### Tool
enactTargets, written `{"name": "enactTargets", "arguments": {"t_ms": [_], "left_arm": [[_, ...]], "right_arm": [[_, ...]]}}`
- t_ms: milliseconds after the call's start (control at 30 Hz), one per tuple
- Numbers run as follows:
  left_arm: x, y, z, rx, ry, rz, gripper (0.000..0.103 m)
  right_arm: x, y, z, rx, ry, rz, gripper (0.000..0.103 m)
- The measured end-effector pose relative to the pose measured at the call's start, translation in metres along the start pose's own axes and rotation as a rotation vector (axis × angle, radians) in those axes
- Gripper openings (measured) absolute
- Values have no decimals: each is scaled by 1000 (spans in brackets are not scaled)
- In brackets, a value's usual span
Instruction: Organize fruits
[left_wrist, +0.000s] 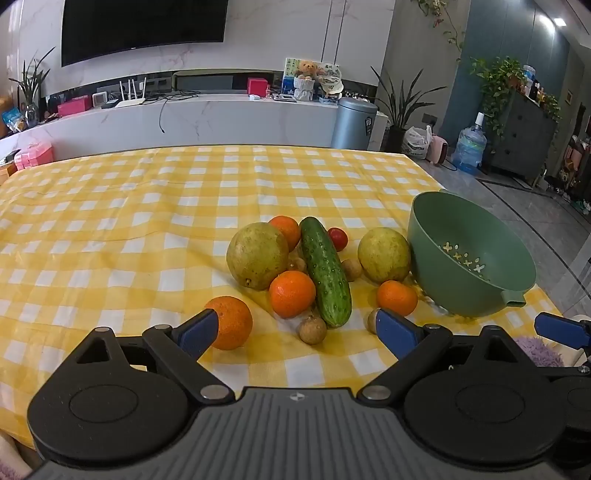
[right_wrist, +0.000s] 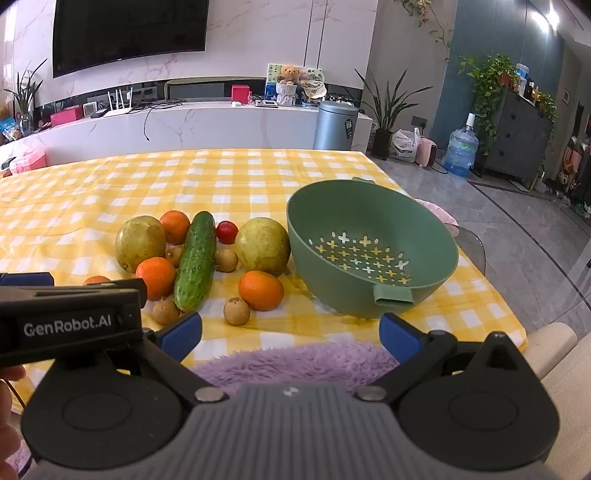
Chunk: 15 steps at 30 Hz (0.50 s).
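Both grippers, left and right, hung spread wide and empty near the table edge; fruit pile lay untouched beside the empty green colander, nothing sorted yet.

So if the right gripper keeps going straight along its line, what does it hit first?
Probably the checked tablecloth just short of the green colander; the right gripper is open and empty. Depth is hard to judge.
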<state>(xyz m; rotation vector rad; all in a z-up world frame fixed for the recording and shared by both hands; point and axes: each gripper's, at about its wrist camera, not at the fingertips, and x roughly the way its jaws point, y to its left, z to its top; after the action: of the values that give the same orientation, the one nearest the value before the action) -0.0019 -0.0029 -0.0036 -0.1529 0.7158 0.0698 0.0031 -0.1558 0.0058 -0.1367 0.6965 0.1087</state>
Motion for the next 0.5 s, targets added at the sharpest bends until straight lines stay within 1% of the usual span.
{"name": "enactTargets", "arguments": {"t_ms": [500], "left_arm": [[2,1,1,-1,8,-8,103]], "right_arm": [[0,0,0,-2,-1,-2,98]]}}
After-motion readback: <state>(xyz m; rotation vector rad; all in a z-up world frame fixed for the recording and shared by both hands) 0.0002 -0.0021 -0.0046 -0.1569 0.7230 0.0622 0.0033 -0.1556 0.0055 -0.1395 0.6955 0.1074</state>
